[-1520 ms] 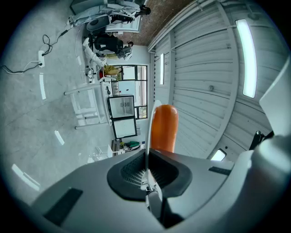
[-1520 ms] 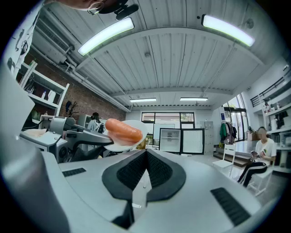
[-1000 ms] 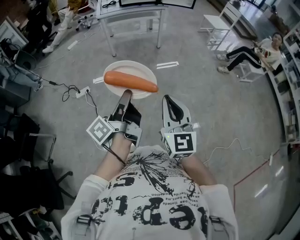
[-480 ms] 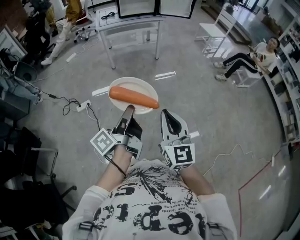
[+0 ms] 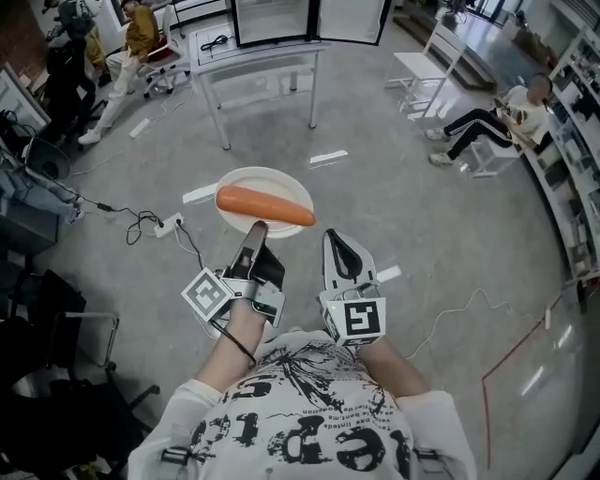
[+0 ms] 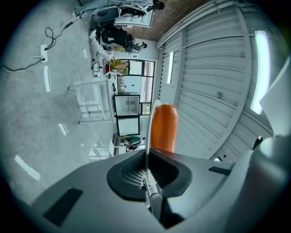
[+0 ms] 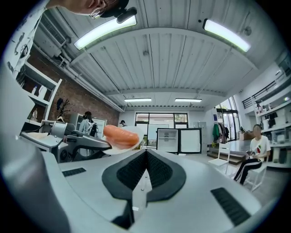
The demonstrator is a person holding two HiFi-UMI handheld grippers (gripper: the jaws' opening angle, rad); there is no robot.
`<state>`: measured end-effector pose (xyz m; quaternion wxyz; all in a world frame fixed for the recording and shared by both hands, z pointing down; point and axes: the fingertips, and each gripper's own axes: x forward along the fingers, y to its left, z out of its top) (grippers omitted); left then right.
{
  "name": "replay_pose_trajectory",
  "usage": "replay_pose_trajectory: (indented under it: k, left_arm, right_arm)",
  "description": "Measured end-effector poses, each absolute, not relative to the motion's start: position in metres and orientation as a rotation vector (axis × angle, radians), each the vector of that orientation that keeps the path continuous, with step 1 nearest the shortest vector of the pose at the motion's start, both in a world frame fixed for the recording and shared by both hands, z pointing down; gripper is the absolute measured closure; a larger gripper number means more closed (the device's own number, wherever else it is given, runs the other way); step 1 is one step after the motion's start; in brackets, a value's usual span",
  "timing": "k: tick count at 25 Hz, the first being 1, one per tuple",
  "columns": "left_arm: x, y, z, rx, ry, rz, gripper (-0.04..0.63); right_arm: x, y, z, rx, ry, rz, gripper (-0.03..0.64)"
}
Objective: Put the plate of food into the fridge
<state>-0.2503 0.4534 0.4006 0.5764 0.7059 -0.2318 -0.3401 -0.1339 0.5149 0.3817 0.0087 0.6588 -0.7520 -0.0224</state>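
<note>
A white plate [image 5: 246, 180] with a long orange sausage [image 5: 265, 206] on it is held level above the floor. My left gripper [image 5: 256, 228] is shut on the plate's near rim. In the left gripper view the rim [image 6: 147, 132] runs edge-on between the pads, with the sausage [image 6: 163, 127] behind it. My right gripper [image 5: 334, 236] is shut and empty, just right of the plate and apart from it. The right gripper view shows the sausage [image 7: 121, 134] at the left. The fridge [image 5: 309, 19], with two dark-framed glass doors, stands ahead beyond a table.
A white metal table [image 5: 258, 56] stands between me and the fridge. A white chair [image 5: 422, 70] and a seated person [image 5: 497, 117] are at the right. Cables and a power strip [image 5: 169, 225] lie on the floor at the left. More people sit at the far left.
I have walked forward with the plate: the table and the fridge are closer in the head view. Both grippers keep their places and their grip.
</note>
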Motion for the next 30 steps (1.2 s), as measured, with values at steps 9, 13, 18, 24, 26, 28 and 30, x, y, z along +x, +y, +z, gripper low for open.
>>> replay_pose_trajectory:
  k: [9,13,18,24,26,28,30]
  left_arm:
    - [-0.242,0.439,0.412,1.674,-0.519,-0.803,0.574]
    - [-0.232,0.423,0.421,1.661,-0.562,-0.806,0.574]
    - [-0.21,0.399,0.419,1.678,-0.618,-0.834,0.574]
    - [-0.145,0.351,0.399,1.704,-0.668,-0.894,0.572]
    - [-0.122,0.342,0.392,1.733,-0.674,-0.902,0.574]
    - [-0.101,0.33,0.388,1.738,-0.675,-0.915,0.574]
    - [-0.083,0.316,0.39,1.724,-0.681,-0.923,0.574]
  right_arm:
    - [-0.118,0.5,0.399,2.095,-2.31,-0.037,0.617]
    - [-0.109,0.478,0.4,2.066,-2.366,-0.03,0.617]
    - [-0.083,0.447,0.396,2.012,-2.449,-0.053,0.617]
    - [-0.01,0.39,0.384,1.949,-2.531,-0.03,0.617]
    - [0.011,0.376,0.382,1.932,-2.552,-0.03,0.617]
    - [0.031,0.36,0.382,1.911,-2.571,-0.041,0.617]
    - [0.048,0.345,0.386,1.891,-2.58,-0.046,0.617]
